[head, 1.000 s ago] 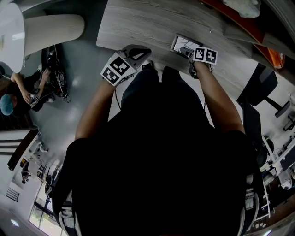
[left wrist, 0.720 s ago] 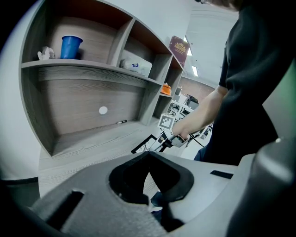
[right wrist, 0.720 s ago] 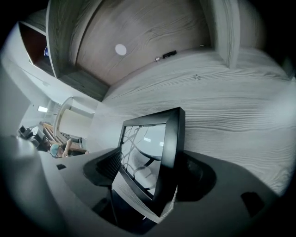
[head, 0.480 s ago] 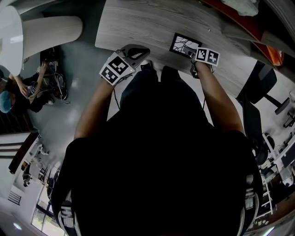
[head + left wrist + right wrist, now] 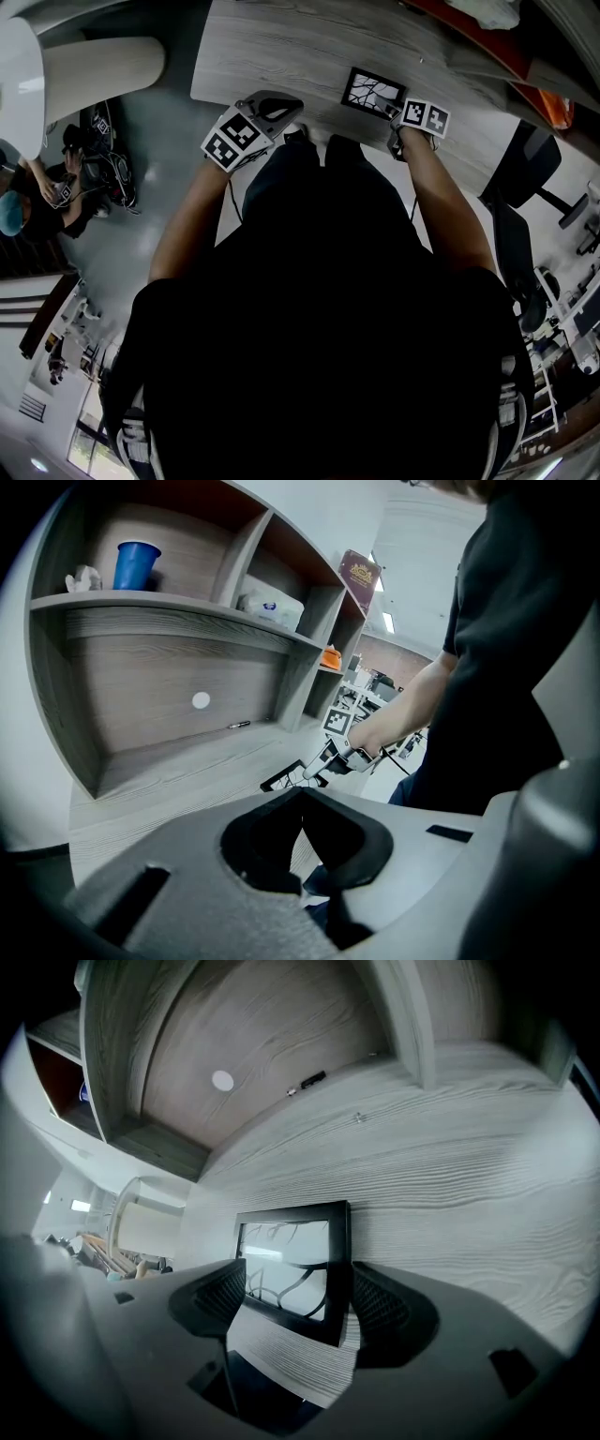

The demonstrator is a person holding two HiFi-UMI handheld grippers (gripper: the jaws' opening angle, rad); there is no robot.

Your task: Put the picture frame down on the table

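The black picture frame (image 5: pixel 372 92) with a white branch print lies flat on the grey wood table (image 5: pixel 281 47), close to the near edge. In the right gripper view the frame (image 5: pixel 295 1265) rests on the tabletop, and its near corner reaches in between the jaws of my right gripper (image 5: pixel 292 1302). Those jaws stand apart and open, just behind the frame (image 5: pixel 401 111). My left gripper (image 5: pixel 274 105) hovers at the table's near edge, left of the frame. Its pads meet with nothing held (image 5: pixel 302 827). The left gripper view also shows the frame (image 5: pixel 281 778) from the side.
A shelf unit stands at the back of the table, with a blue cup (image 5: pixel 137 564) and a white pack (image 5: pixel 272 604) on it. A pen (image 5: pixel 312 1079) lies by the back wall. An office chair (image 5: pixel 530 173) stands to the right; a person (image 5: pixel 28 202) crouches on the floor at left.
The frame has gone from under the right gripper's jaws to lying flat and fully visible on the table. The right gripper has drawn back slightly; the left has barely moved.
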